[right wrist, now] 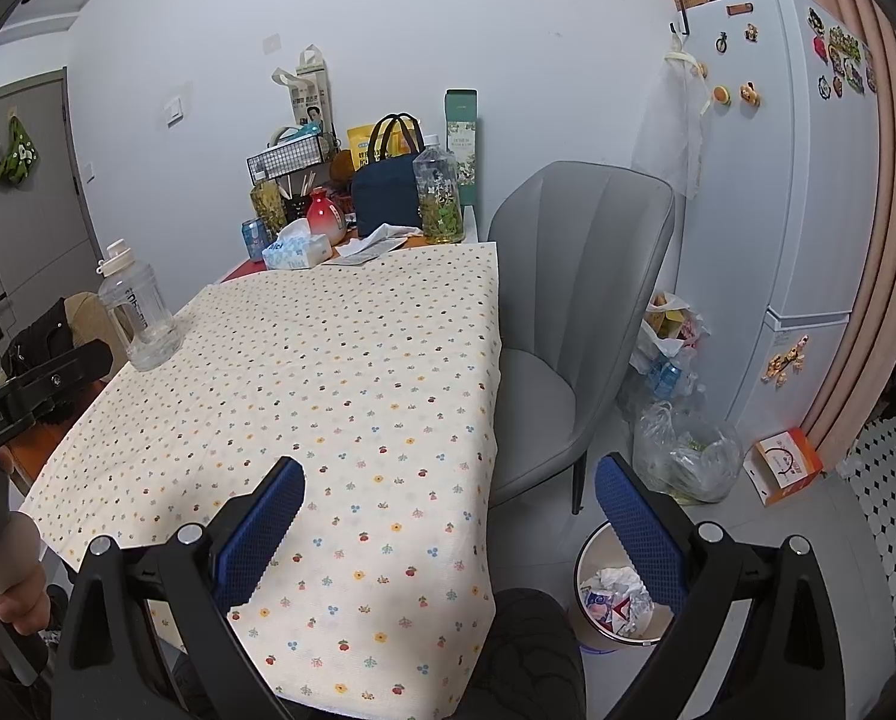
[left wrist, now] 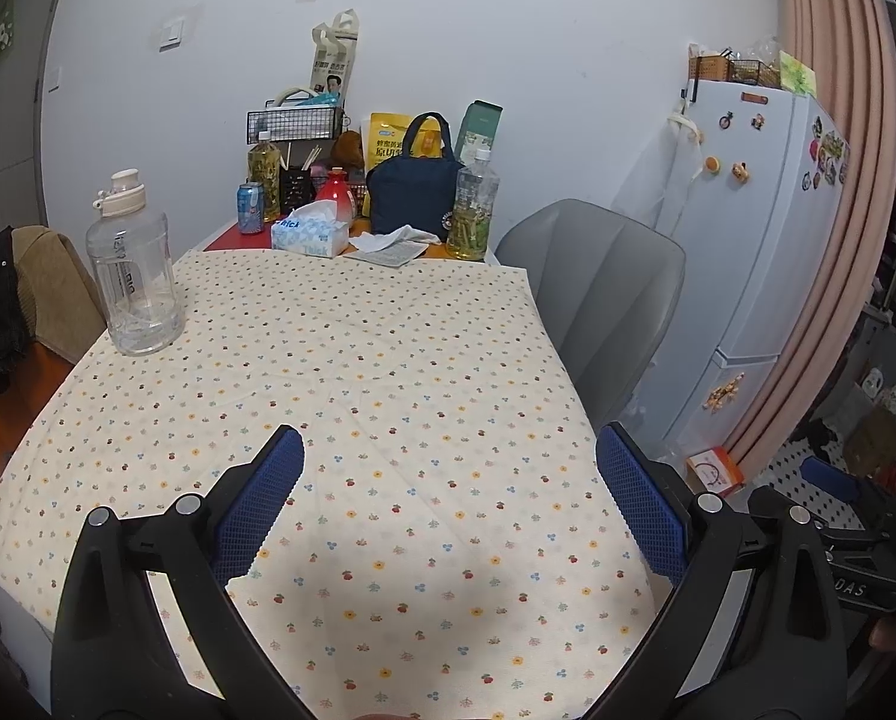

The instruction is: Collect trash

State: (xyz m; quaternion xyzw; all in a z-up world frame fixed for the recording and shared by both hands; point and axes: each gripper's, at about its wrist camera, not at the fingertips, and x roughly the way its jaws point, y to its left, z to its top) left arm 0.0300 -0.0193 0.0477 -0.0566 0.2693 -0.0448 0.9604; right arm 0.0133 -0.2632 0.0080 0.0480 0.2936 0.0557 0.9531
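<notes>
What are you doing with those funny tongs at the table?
Tidying up trash. Right now both tongs, the left tongs and the right tongs, are open and holding nothing, above the flowery tablecloth. The bin on the floor by the grey chair already has crumpled wrappers in it. A crumpled tissue lies at the far end of the table near the tissue box; it may be next.

Right tongs, blue pads spread and empty, above the cloth-covered desk; floor bin holding crumpled trash alongside.
</notes>
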